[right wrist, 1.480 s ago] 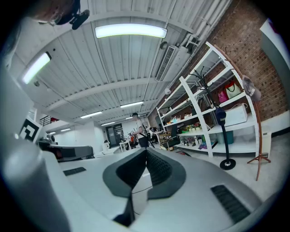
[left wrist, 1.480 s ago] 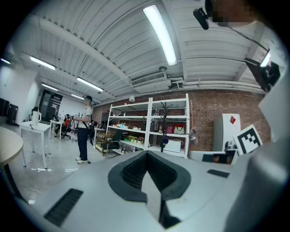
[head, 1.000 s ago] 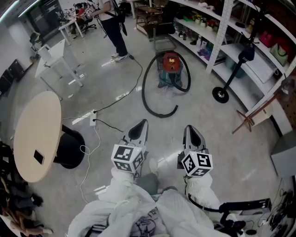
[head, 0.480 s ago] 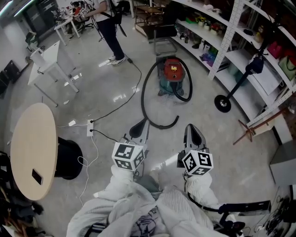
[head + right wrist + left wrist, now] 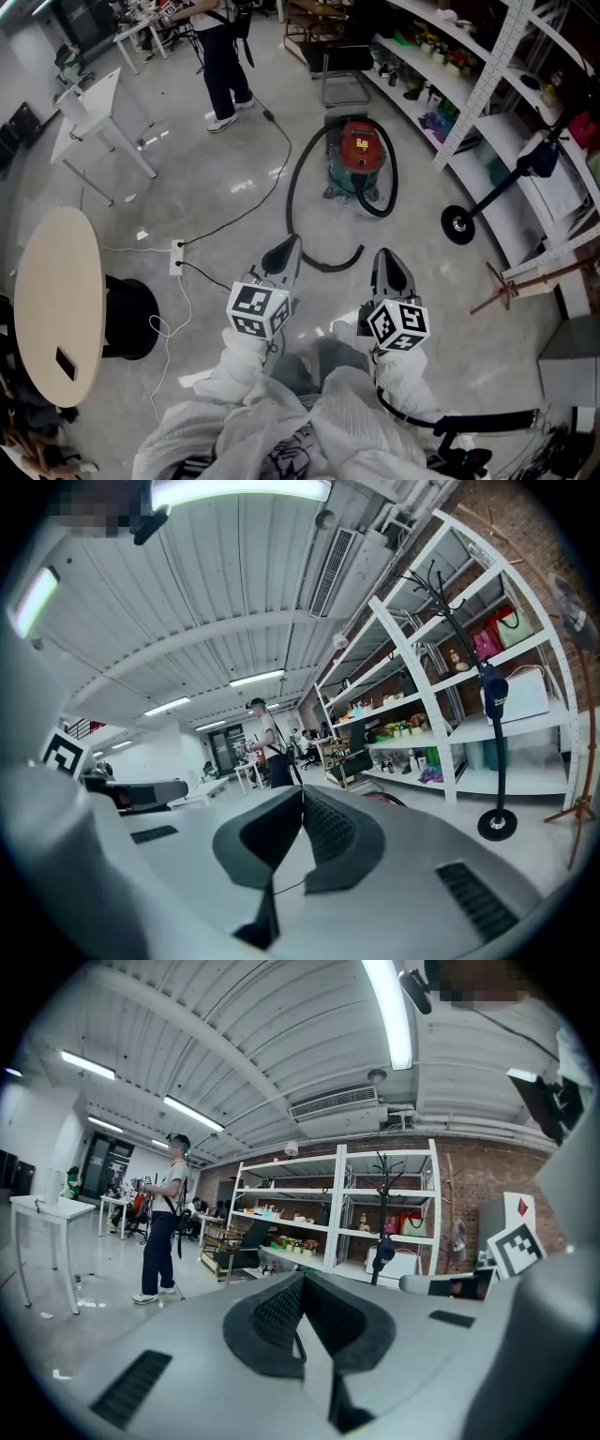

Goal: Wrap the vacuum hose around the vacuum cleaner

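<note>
The red and teal vacuum cleaner [image 5: 361, 155] stands on the floor ahead of me. Its black hose [image 5: 290, 192] runs out to the left in a wide loop on the floor, and its free end [image 5: 349, 260] lies just beyond my grippers. A shorter loop of hose [image 5: 387, 192] curves round the vacuum's right side. My left gripper [image 5: 289, 246] and right gripper [image 5: 387, 261] are held side by side above the floor, short of the hose, both shut and empty. In the right gripper view a bit of the vacuum [image 5: 382, 798] peeks over the shut jaws.
A person [image 5: 220, 56] stands at the far left of the vacuum, a black cable [image 5: 246, 204] running to a power strip [image 5: 176, 258]. A round table [image 5: 56, 300] and black stool [image 5: 127, 314] are left. Shelves [image 5: 487, 80], a black floor stand [image 5: 459, 225] and a chair [image 5: 345, 70] line the right.
I have moved closer to the vacuum: it and the hose loop now sit nearer to the grippers. Both grippers keep their pose and stay shut.
</note>
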Demonstrator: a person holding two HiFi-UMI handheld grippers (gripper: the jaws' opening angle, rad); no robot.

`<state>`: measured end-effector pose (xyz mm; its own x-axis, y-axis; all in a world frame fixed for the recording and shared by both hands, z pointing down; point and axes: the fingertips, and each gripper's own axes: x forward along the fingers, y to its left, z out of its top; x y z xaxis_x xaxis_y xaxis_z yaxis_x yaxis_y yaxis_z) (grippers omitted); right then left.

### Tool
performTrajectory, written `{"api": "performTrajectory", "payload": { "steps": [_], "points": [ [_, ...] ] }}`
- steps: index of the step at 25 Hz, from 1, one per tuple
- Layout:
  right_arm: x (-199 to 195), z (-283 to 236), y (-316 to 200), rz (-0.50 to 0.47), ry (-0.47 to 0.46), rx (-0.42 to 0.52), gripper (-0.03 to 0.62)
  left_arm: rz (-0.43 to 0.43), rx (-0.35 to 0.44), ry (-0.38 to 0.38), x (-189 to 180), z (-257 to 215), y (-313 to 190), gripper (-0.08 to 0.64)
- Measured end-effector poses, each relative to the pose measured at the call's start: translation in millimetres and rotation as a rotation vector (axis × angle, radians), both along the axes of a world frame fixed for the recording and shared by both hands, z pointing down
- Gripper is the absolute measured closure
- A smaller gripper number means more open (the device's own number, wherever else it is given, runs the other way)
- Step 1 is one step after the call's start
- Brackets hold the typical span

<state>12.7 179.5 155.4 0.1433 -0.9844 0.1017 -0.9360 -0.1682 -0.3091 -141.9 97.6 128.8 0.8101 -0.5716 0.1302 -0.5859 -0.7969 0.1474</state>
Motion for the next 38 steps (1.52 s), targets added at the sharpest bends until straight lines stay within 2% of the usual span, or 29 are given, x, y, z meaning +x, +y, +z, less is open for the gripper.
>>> {"api": "performTrajectory", "payload": {
  "steps": [5, 10, 13, 16, 20, 27, 31, 34, 38],
  "points": [
    [41, 24, -69, -0.113, -0.005, -0.042, 0.578, -0.102, -0.023, -0.005, 35, 19, -53, 0.558],
    [67, 54, -143, -0.307, 0.079, -0.099, 0.578, -0.192, -0.013, -0.019, 63, 45, -104, 0.558],
    [77, 86, -177, -0.381, 0.112, -0.119, 0.578, -0.234, -0.007, -0.036, 70, 80, -127, 0.558],
    [73, 140, -199, -0.433, 0.112, -0.141, 0.577, -0.281, -0.023, -0.051, 62, 135, -145, 0.558],
    [60, 261, -216, -0.508, 0.105, -0.188, 0.577, -0.296, -0.027, -0.059, 47, 240, -167, 0.558],
    [36, 590, -232, -0.646, 0.126, -0.31, 0.573, -0.26, 0.011, -0.107, 4, 512, -203, 0.558],
    [23, 753, -243, -0.746, 0.156, -0.378, 0.514, -0.237, 0.035, -0.174, -12, 659, -226, 0.558],
    [17, 830, -252, -0.808, 0.176, -0.418, 0.493, -0.215, 0.023, -0.158, -10, 723, -243, 0.558],
    [13, 884, -252, -0.887, 0.209, -0.497, 0.451, -0.191, 0.003, -0.168, 0, 756, -249, 0.558]
  ]
}}
